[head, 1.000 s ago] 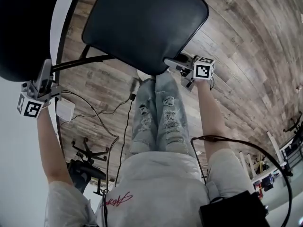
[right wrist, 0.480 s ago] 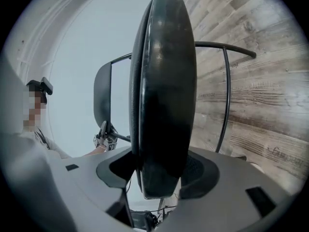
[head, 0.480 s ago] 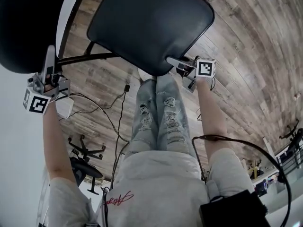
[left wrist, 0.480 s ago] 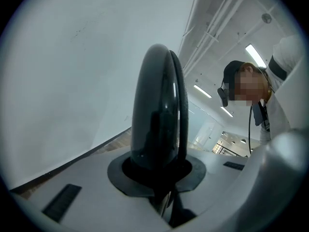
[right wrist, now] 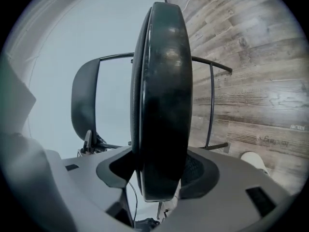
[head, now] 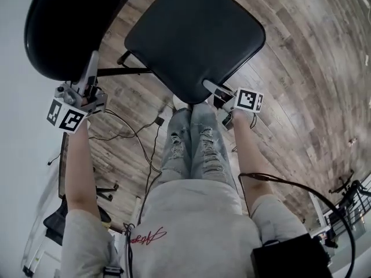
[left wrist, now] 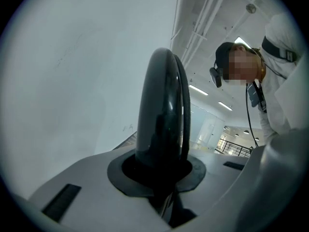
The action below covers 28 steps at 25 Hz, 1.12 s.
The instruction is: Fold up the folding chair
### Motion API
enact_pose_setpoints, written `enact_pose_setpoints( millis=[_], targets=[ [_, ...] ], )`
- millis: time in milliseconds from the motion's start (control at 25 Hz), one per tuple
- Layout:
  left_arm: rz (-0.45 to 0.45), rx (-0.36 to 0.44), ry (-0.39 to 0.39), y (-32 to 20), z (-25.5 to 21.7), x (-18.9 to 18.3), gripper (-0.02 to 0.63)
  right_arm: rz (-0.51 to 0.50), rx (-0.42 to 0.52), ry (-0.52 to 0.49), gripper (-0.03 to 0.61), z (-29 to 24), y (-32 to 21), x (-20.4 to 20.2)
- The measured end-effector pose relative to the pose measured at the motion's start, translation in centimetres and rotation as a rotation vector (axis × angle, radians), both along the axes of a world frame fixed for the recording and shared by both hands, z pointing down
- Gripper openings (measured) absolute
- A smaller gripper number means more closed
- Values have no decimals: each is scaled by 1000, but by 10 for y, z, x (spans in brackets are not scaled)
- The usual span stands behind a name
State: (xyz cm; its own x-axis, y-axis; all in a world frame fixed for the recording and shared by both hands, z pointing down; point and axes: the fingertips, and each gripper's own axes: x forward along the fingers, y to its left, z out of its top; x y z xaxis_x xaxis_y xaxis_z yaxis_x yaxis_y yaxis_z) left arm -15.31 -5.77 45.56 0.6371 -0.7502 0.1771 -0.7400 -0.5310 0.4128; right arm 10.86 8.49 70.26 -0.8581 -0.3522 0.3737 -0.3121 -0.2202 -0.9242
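The black folding chair stands open on the wood floor, its padded seat [head: 197, 36] at top centre and its backrest [head: 66, 28] at upper left. My left gripper [head: 91, 68] is shut on the backrest's lower edge, which runs as a thin dark rim [left wrist: 161, 115] between the left gripper's [left wrist: 161, 182] pads. My right gripper [head: 210, 86] is shut on the seat's front edge. In the right gripper view the thick seat [right wrist: 161, 95] fills the gap of the right gripper [right wrist: 159, 175], with the backrest [right wrist: 84, 100] and the thin frame tube [right wrist: 211, 105] behind.
The person's legs [head: 194, 143] stand just behind the seat's front edge. Black cables [head: 139, 138] trail over the wood floor [head: 301, 97]. An office chair base [head: 107, 190] lies at lower left by the white wall [head: 17, 126]. A white shoe [right wrist: 253, 161] shows beside the seat.
Both grippers have risen. The left one moved right and up along the backrest's edge; the right one lifted with the seat's front edge. More of the backrest shows now.
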Motion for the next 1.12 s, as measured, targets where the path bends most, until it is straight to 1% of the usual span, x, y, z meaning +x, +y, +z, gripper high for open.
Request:
enact_pose_setpoints(
  millis=[160, 320, 480, 560, 800, 960, 1120],
  targets=[
    [-5, 39, -38, 4, -17, 6, 80, -16, -64, 62, 255, -30, -17, -12],
    [1, 40, -68, 5, -27, 12, 80, 13, -106, 70, 240, -62, -23, -23],
    [-21, 81, -97, -6, -44, 5, 80, -7, -78, 58, 219, -99, -59, -48],
    [-28, 88, -109, -13, -52, -2, 80, -22, -75, 52, 211, -119, -76, -65],
    [-12, 136, -134, -31, -71, -19, 80, -59, -19, 56, 175, -178, -125, -125],
    [-18, 122, -129, -57, -72, -45, 80, -53, -17, 86, 161, -194, -166, -165],
    [-26, 96, -111, -82, -70, -73, 80, -59, -27, 95, 153, -201, -190, -193]
  ],
)
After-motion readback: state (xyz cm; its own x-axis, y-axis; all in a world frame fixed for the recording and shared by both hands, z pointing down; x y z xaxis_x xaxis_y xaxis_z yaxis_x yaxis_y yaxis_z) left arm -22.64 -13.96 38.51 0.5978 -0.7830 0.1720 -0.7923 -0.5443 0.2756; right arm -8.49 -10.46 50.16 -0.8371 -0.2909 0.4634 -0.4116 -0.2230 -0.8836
